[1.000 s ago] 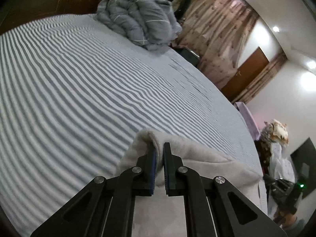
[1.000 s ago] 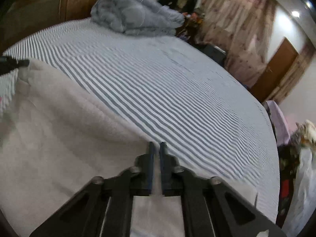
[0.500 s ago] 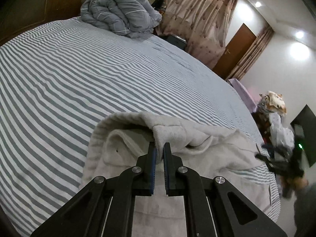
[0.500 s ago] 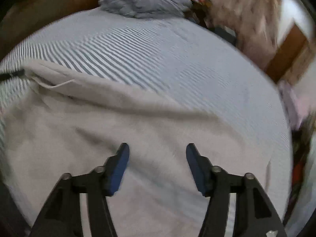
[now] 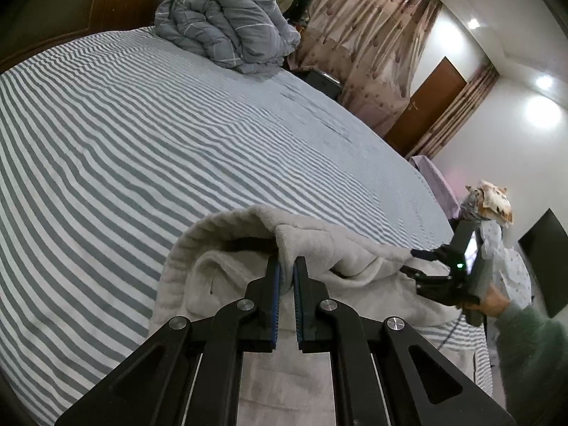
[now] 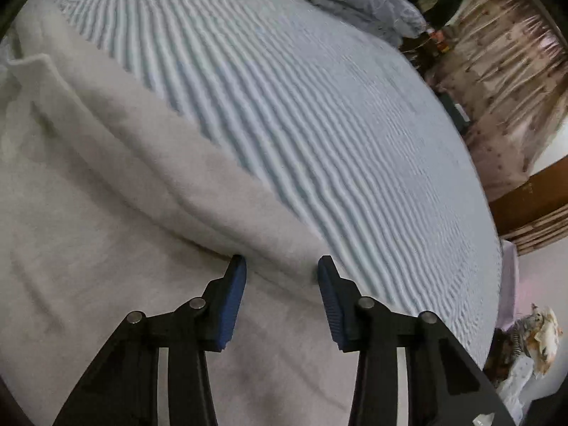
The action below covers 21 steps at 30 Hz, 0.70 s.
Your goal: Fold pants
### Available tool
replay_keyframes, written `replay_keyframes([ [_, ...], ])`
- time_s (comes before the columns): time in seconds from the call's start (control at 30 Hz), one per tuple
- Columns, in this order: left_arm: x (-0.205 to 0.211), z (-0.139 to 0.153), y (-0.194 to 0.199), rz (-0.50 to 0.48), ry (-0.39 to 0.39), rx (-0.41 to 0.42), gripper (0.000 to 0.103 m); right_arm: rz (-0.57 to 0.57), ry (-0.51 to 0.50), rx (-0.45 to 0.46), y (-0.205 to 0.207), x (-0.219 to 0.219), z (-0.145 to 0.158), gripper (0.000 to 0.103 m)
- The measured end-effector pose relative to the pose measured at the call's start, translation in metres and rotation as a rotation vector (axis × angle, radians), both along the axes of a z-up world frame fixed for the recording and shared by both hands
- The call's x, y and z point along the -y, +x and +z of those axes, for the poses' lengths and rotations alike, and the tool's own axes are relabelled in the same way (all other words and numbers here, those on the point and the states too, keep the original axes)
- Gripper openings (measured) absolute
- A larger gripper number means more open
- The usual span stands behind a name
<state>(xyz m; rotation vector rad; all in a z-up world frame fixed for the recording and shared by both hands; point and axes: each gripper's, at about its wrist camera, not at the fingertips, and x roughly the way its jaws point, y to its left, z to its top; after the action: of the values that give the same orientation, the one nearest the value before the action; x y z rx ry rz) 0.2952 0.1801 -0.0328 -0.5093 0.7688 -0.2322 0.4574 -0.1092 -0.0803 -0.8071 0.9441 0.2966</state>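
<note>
Off-white fleece pants [image 5: 220,259] lie on a blue-and-white striped bed [image 5: 142,135]. My left gripper [image 5: 287,266] is shut on a raised edge of the pants, which curls over in a loop. My right gripper [image 6: 281,266] is open, its jaws straddling a folded ridge of the pants [image 6: 149,163] near their far edge. The right gripper also shows in the left wrist view [image 5: 417,261], at the right end of the pants, held by a hand in a green sleeve.
A rolled grey quilt [image 5: 227,32] sits at the head of the bed by the dark wooden headboard [image 5: 88,3]. Patterned curtains [image 5: 369,46] and a brown door [image 5: 426,106] stand beyond the far side. Cluttered items [image 5: 490,206] lie off the bed's right edge.
My right gripper let go of the pants and opened, then moved to the folded ridge. My left gripper kept its hold and lifted the edge, which now curls into a loop.
</note>
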Motion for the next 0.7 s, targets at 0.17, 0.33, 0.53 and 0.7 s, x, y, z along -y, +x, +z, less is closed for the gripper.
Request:
replay_keyframes([
  [0.17,-0.004,-0.002,0.003,0.015,-0.018,-0.009,0.007,-0.005,0.035,-0.016,0.008,0.010,-0.002,0.020],
  [0.33,-0.005,-0.004,0.001,0.029,-0.011,-0.014,0.007,-0.038,0.105,-0.035,-0.002,0.018,0.005,0.005],
  [0.53,-0.012,0.002,-0.005,0.050,-0.020,-0.013,0.007,-0.108,0.193,0.048,-0.033,0.022,0.048,0.005],
  [0.7,-0.021,0.014,-0.022,0.042,-0.023,0.002,0.007,-0.132,0.199,0.097,-0.090,0.013,0.079,0.005],
])
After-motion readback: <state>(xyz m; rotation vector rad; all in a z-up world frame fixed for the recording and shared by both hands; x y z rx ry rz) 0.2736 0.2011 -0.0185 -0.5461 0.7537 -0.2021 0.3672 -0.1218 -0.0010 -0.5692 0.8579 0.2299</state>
